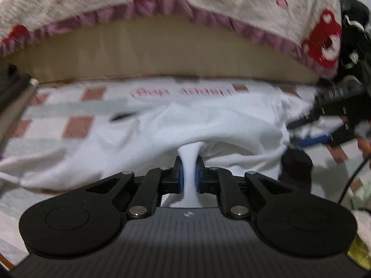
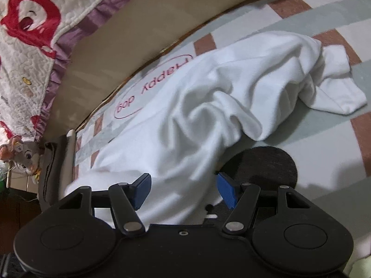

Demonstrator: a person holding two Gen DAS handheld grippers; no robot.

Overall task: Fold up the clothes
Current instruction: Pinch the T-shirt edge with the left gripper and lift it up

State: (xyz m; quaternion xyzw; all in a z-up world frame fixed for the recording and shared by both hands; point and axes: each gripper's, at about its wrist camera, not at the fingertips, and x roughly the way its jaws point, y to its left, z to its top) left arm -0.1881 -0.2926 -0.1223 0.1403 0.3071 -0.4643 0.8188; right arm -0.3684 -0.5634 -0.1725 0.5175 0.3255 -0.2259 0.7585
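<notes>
A crumpled white garment [image 1: 190, 125] lies on a checked sheet. In the left wrist view my left gripper [image 1: 189, 173] is shut on a pinched fold of the white garment. In the right wrist view my right gripper [image 2: 183, 190] is open, its blue pads [image 2: 142, 190] standing on either side of the garment's near edge [image 2: 176, 162]. The garment [image 2: 231, 97] bunches up toward the far right, with one loose end [image 2: 336, 92] lying flat. The right gripper also shows at the right edge of the left wrist view [image 1: 320, 127].
The sheet [image 2: 313, 139] has brown and grey checks and a pink "Happy day" print [image 2: 153, 85]. A tan board [image 1: 162, 53] and a quilt with red figures [image 1: 255, 4] rise behind. A plush toy [image 2: 20, 155] sits at far left. A dark round object [image 2: 262, 162] lies by the right pad.
</notes>
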